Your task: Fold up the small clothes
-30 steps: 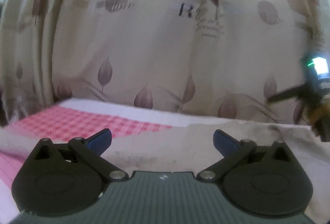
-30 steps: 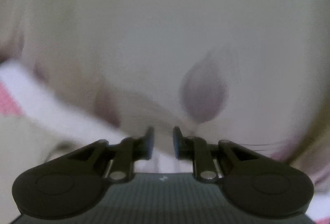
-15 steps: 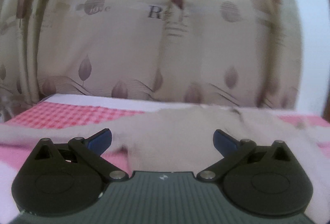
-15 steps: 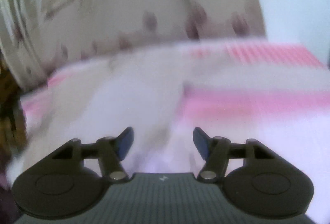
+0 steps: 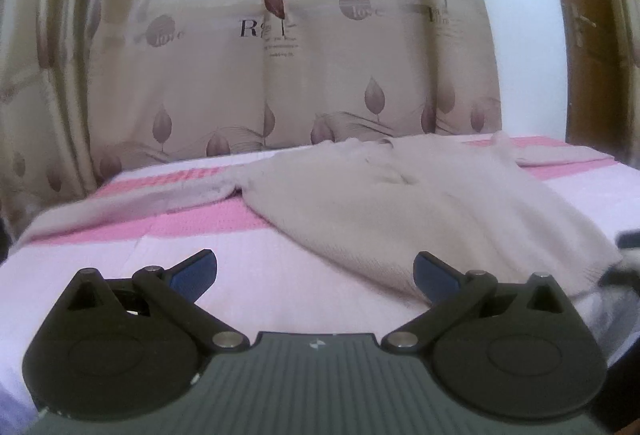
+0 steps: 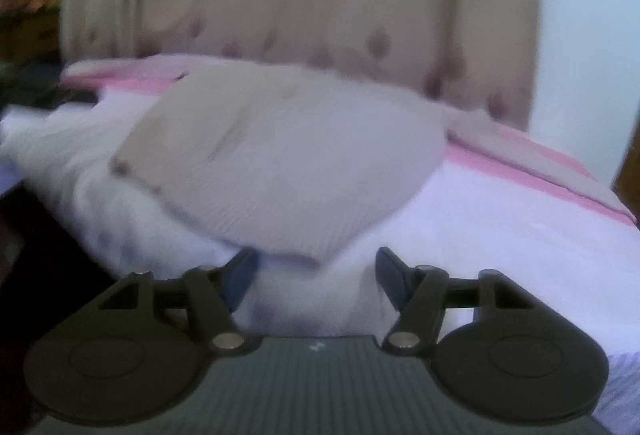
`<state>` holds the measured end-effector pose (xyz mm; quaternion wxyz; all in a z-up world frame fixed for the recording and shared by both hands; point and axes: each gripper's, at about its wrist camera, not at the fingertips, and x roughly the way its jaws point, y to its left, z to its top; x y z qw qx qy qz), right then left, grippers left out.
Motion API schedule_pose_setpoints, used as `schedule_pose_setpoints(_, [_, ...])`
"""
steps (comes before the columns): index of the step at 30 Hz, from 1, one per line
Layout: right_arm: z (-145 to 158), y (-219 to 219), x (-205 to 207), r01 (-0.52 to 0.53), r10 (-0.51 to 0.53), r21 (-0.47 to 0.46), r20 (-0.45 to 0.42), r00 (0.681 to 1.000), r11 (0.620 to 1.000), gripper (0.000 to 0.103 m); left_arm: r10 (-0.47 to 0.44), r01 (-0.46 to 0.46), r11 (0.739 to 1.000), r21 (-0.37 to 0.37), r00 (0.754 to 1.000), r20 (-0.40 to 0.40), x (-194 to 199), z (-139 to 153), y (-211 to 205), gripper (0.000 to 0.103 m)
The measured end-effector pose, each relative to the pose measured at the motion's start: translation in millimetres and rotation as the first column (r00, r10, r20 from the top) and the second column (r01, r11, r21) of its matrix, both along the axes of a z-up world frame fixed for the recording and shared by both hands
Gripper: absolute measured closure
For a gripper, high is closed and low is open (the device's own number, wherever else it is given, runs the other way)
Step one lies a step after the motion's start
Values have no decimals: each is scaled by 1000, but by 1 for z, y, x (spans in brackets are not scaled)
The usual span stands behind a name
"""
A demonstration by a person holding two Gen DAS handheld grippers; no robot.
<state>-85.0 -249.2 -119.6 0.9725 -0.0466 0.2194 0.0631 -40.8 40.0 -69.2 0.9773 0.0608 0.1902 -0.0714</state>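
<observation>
A: Left claw (image 5: 315, 273) status? 
B: Jaws wide, empty, low over the bed (image 5: 260, 275). Right claw (image 6: 316, 277) also spread, nothing gripped.
A: Garment pos.?
B: Beige sweater (image 5: 400, 203) lies flat on the bed, ahead and to the right of left claw; sleeves run left-right, body axis runs away from the claws. Hem corner sits just ahead of right claw, so right looks nearer.
A: Legible text?
B: Curtain (image 5: 256, 75) print: "love"; also "R…", rest unreadable.

Left gripper (image 5: 315, 273) and right gripper (image 6: 316, 273) hover level, fingers spread wide.
</observation>
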Motion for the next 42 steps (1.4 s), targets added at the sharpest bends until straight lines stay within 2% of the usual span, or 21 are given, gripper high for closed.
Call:
schedule_pose_setpoints(1, [1, -3, 7, 44, -44, 34, 15, 999, 998, 42, 1, -1, 1000, -15, 1000, -18, -1, -2, 0, 0])
schedule_pose_setpoints(4, [12, -12, 24, 131, -137, 75, 79, 987, 989, 43, 0, -1, 999, -37, 999, -44, -2, -8, -2, 0])
schedule_pose_setpoints(7, [33, -24, 37, 117, -143, 174, 151, 978, 978, 42, -22, 22, 999, -40, 1000, -15, -8, -11, -11, 0])
schedule_pose_setpoints(10, [51, -21, 57, 112, -132, 128, 164, 977, 985, 42, -57, 57, 998, -6, 998, 38, -14, -15, -31, 0])
schedule_pose_setpoints(14, [60, -17, 70, 111, -131, 137, 146, 981, 984, 42, -102, 94, 992, 83, 991, 89, -15, -20, -66, 0])
schedule_pose_setpoints(17, [66, -13, 70, 117, -138, 135, 154, 978, 984, 42, -100, 92, 993, 72, 989, 113, -10, -17, -85, 0])
schedule_pose_setpoints(19, [69, -12, 72, 126, -149, 145, 164, 975, 981, 42, -77, 69, 994, 79, 991, 112, -1, -18, -98, 0])
schedule_pose_setpoints(21, [74, -13, 76, 144, -168, 141, 173, 971, 979, 42, -30, 19, 991, 136, 996, 79, 11, -23, -113, 0])
schedule_pose_setpoints(23, [81, -17, 82, 156, -182, 146, 187, 965, 977, 42, 45, -50, 986, 160, 998, 35, 26, -28, -117, 0])
schedule_pose_setpoints(25, [87, -20, 87, 172, -199, 144, 205, 958, 975, 42, 154, -148, 971, 190, 988, -19, 47, -31, -113, 4])
schedule_pose_setpoints(26, [88, -22, 90, 176, -203, 140, 209, 957, 974, 42, 213, -201, 963, 178, 976, -48, 59, -30, -105, 5])
schedule_pose_setpoints(28, [87, -24, 94, 194, -217, 122, 212, 953, 973, 42, 283, -274, 957, 97, 954, -101, 80, -25, -83, 5])
schedule_pose_setpoints(30, [80, -26, 99, 210, -226, 100, 200, 953, 973, 42, 317, -314, 949, 43, 941, -120, 95, -16, -67, 4])
schedule_pose_setpoints(36, [54, -31, 109, 281, -289, 119, 61, 955, 952, 41, 323, -318, 946, 65, 943, -78, 114, -4, -67, 3])
schedule_pose_setpoints(40, [48, -34, 83, 286, -289, 240, -24, 957, 928, 32, 321, -318, 947, 50, 942, -95, 120, -2, -64, 3])
schedule_pose_setpoints(42, [45, -34, 65, 285, -279, 299, -61, 958, 911, 31, 317, -313, 948, 49, 944, -97, 125, -2, -63, 3])
